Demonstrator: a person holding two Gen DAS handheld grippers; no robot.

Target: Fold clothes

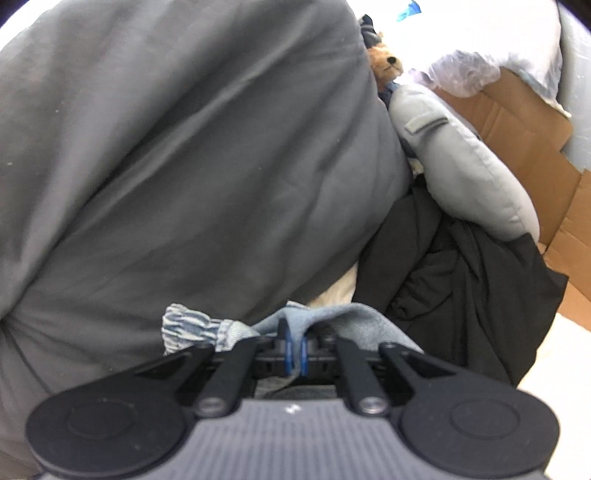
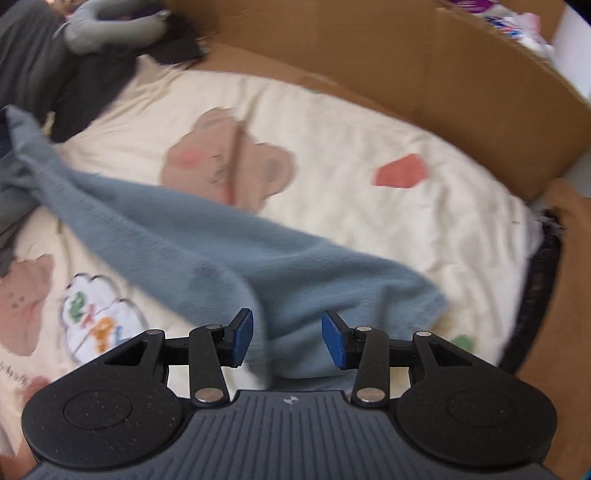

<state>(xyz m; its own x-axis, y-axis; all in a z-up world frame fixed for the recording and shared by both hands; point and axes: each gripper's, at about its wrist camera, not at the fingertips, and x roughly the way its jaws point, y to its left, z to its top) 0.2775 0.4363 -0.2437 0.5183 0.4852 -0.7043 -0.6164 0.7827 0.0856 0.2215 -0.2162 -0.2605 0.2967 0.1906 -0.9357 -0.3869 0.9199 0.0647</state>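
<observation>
Pinching a fold of the light blue garment (image 1: 334, 319) between the closed blue pads (image 1: 303, 356) of the left gripper (image 1: 294, 354), jaws drawn fully together on the cloth. Bunched just left of those jaws, a blue-and-white striped scrap (image 1: 190, 328), touching the same garment. Looming ahead and to the left of the jaws, a big grey duvet (image 1: 177, 155), filling most of the view and blocking whatever lies beyond. Ahead and to the right, a heap of black clothing (image 1: 461, 280), with a pale grey cushion (image 1: 465, 162) resting on it farther out, a small brown plush toy (image 1: 386, 62) wedged beyond that, and flattened cardboard (image 1: 524, 129) at the far right.

Standing apart at about half width, the right gripper (image 2: 287, 338), blue pads (image 2: 334, 341) not pressing on anything; the blue garment (image 2: 229, 251) lying between and under the jaws, stretching away ahead and to the left as a twisted band. Spread beneath, a cream bedsheet with cartoon prints (image 2: 369, 140). Ringing it ahead and to the right, a cardboard wall (image 2: 424, 66). Far ahead to the left, dark clothes (image 2: 92, 81) and the grey cushion (image 2: 110, 26). Blurred throughout, the right-hand view.
</observation>
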